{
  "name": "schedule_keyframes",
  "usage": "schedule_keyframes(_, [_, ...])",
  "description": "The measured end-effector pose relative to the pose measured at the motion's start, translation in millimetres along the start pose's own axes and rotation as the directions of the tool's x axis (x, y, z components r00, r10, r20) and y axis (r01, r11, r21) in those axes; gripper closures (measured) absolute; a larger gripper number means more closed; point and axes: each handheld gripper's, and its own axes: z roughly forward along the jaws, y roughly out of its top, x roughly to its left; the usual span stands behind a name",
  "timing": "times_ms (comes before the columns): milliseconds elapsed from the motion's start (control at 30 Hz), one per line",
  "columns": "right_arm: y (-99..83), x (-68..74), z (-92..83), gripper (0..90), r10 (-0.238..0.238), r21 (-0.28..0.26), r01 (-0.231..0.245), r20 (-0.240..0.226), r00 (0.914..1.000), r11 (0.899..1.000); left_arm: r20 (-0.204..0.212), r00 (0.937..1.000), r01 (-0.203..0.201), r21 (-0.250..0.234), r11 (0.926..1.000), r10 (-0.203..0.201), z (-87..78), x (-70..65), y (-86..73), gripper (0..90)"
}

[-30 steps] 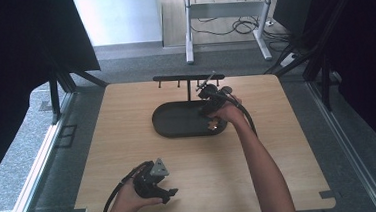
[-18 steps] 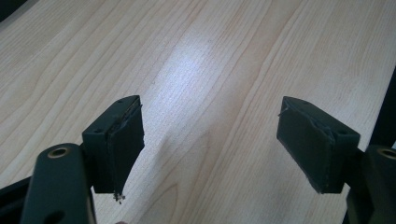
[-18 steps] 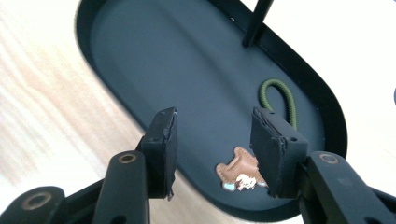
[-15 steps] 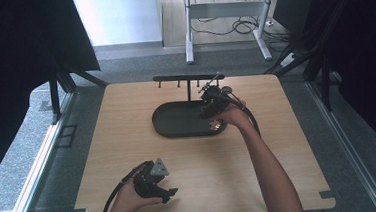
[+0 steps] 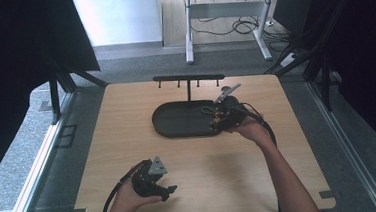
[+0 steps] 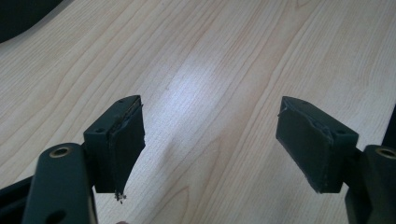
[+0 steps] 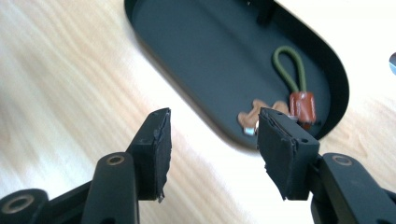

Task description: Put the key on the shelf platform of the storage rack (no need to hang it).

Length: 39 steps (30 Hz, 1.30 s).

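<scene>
Pale wooden counter (image 5: 128, 140), dark tray (image 5: 177, 122): the right tool (image 7: 212, 128), jaws just opening and empty, hangs beside the tray's end, where the leather keyring (image 7: 289, 109) already lies just beyond its tips, apparently delivered. Its own camera reveals that keyring; overhead, the left tool (image 5: 171, 190) waits well apart, jaws wide, empty.

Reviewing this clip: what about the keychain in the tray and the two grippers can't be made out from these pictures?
- Keychain: in the right gripper view its lower end is hidden behind one pad of the right gripper; whether a key hangs there is unclear.
- Black tray: in the high view the right hand covers its right end, so the keychain is hidden.
- Left gripper: open over bare table; in the high view its jaws are too small.
</scene>
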Motion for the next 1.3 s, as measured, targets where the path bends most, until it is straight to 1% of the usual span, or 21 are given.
schedule_keyframes(133, [-19.6, 4.3, -7.5, 44.3, -0.001, -0.019, 0.001, -0.012, 0.9999, 1.000, -0.003, 1.0000, 0.003, 0.006, 1.0000, -0.003, 0.9, 0.7, -0.2, 24.1])
schedule_keyframes(167, [-26.4, 5.7, -9.4, 44.1, -0.006, -0.026, 0.006, -0.015, 0.9999, 1.000, -0.006, 1.0000, -0.003, 0.010, 0.9999, 0.003, 1.0, 1.2, -0.4, 24.1])
schedule_keyframes(233, [-37.4, 9.0, -12.1, 43.8, -0.008, -0.034, 0.007, -0.018, 0.9998, 0.999, -0.007, 1.0000, 0.006, 0.007, 1.0000, -0.006, 1.9, 0.6, -0.6, 24.1])
schedule_keyframes(367, [-61.2, 15.3, -16.0, 43.7, -0.003, -0.054, 0.002, -0.032, 0.9995, 0.999, -0.010, 0.9999, 0.003, 0.015, 0.9999, -0.002, 1.8, 0.5, -0.6, 24.1])
schedule_keyframes(467, [-79.9, 20.2, -15.1, 43.6, 0.000, -0.059, -0.002, -0.037, 0.9993, 0.998, -0.014, 0.9999, 0.009, 0.016, 0.9998, -0.009, 1.7, 0.2, -0.6, 24.1])
schedule_keyframes(633, [-109.2, 26.7, -11.8, 43.7, 0.019, -0.071, -0.023, -0.053, 0.9984, 0.997, -0.019, 0.9997, 0.015, 0.018, 0.9997, -0.015, 1.6, 0.2, -0.7, 24.1])
schedule_keyframes(700, [-119.1, 28.6, -9.8, 43.7, 0.027, -0.071, -0.031, -0.058, 0.9980, 0.997, -0.019, 0.9998, 0.009, 0.022, 0.9997, -0.008, 1.7, 0.6, -0.6, 24.1])
schedule_keyframes(767, [-128.3, 30.2, -7.4, 43.7, 0.035, -0.075, -0.040, -0.063, 0.9974, 0.996, -0.022, 0.9997, 0.010, 0.024, 0.9997, -0.009, 2.1, 0.7, -0.6, 24.1])
schedule_keyframes(833, [-136.3, 32.1, -4.3, 43.7, 0.044, -0.069, -0.048, -0.063, 0.9970, 0.996, -0.023, 0.9997, 0.011, 0.024, 0.9997, -0.010, 2.0, 0.7, -0.5, 24.1])
schedule_keyframes(933, [-144.9, 32.7, 1.5, 43.6, 0.056, -0.073, -0.061, -0.063, 0.9964, 0.995, -0.027, 0.9995, 0.015, 0.021, 0.9997, -0.015, 1.4, 0.0, -0.2, 24.2])
schedule_keyframes(1000, [-147.4, 32.3, 3.7, 43.6, 0.068, -0.077, -0.073, -0.062, 0.9958, 0.994, -0.028, 0.9995, 0.015, 0.017, 0.9997, -0.014, 1.1, -0.3, -0.1, 24.2])
schedule_keyframes(1100, [-147.5, 33.5, 2.7, 43.4, 0.074, -0.094, -0.078, -0.050, 0.9960, 0.992, -0.029, 0.9995, 0.015, 0.018, 0.9997, -0.015, 0.4, 0.4, -0.4, 24.2])
schedule_keyframes(1200, [-146.5, 36.7, -0.1, 42.0, 0.066, -0.110, -0.068, -0.028, 0.9974, 0.992, -0.032, 0.9994, 0.016, 0.018, 0.9997, -0.016, -0.6, 1.8, -0.8, 24.2])
schedule_keyframes(1300, [-148.5, 39.3, -2.1, 38.1, 0.068, -0.122, -0.069, -0.011, 0.9976, 0.990, -0.033, 0.9993, 0.020, 0.013, 0.9997, -0.020, -2.0, 3.6, -1.3, 24.2])
